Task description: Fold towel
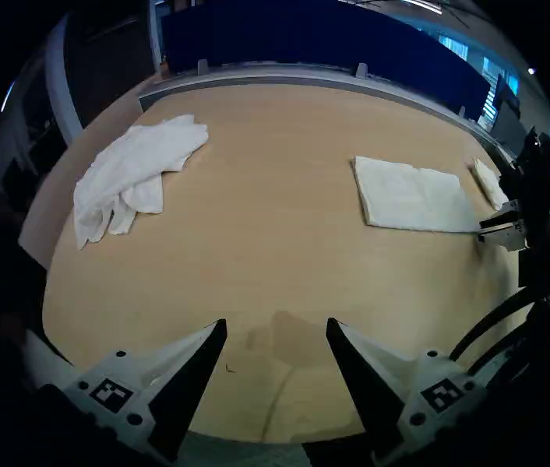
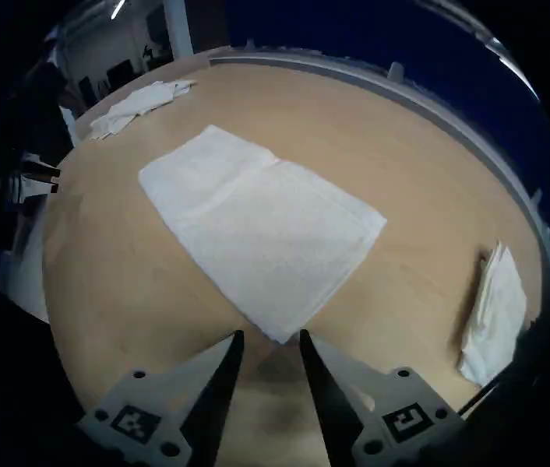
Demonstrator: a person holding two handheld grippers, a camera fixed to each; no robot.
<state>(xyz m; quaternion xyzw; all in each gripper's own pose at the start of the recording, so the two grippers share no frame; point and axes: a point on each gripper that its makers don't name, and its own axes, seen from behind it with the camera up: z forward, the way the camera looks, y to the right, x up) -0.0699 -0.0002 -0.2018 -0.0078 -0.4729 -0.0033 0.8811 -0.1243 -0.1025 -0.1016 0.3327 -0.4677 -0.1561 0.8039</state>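
White rectangular folded towel (image 2: 263,233) flat on pale wooden table (image 2: 119,296), near corner just at tips of right gripper (image 2: 269,335), fingers slightly apart, empty. Left gripper (image 1: 275,323) spread wide over same table, gripping nothing.

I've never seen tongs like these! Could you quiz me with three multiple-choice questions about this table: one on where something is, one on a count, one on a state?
1. What lies right at the tips of the right tongs?
A. a corner of the flat white cloth towel
B. a blue cup
C. a metal spoon

2. How many white towels lie on the light wooden table?
A. one
B. three
C. six

3. How do the left tongs stand?
A. shut on a towel
B. shut, empty
C. open, empty

Answers:
1 A: the corner sits between the tips.
2 B: the flat one, a crumpled white towel and a small folded white towel.
3 C: bare table shows between the spread fingers.
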